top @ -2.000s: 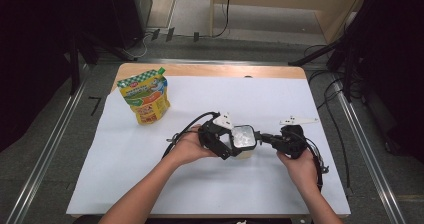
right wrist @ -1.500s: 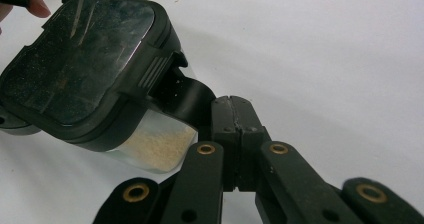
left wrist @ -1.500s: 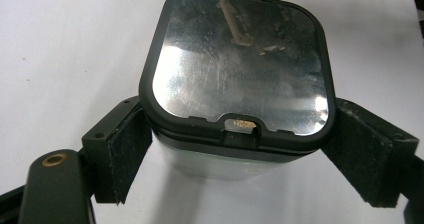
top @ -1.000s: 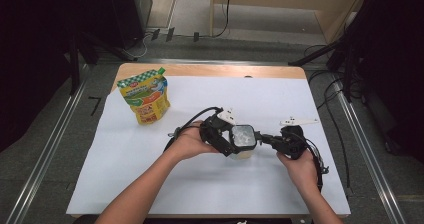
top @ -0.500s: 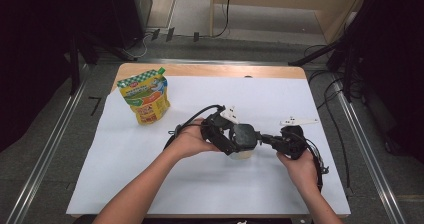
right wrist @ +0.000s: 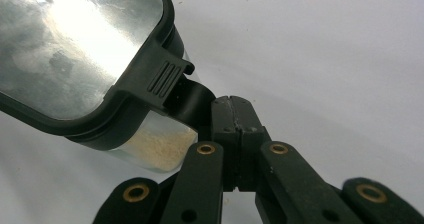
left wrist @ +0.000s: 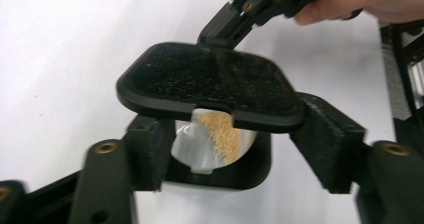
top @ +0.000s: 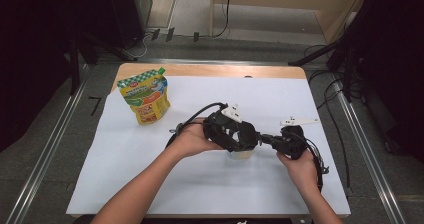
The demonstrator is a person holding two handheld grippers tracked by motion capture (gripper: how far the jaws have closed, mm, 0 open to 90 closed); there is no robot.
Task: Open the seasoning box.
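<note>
The small clear tub (right wrist: 155, 146) of pale grain, mid-table on the white sheet (top: 150, 149), looks light, stiff and slippery, best gripped by its sides as the left gripper (top: 244, 143) does, while the right gripper (right wrist: 231, 115) pinches its black lid's (left wrist: 210, 84) tab

The high view looks forward and down over the whole white tabletop (top: 150, 184). Each gripper view sits very close, facing along its own tongs; all three share the black-lidded container (left wrist: 210, 91) of powder.
</note>
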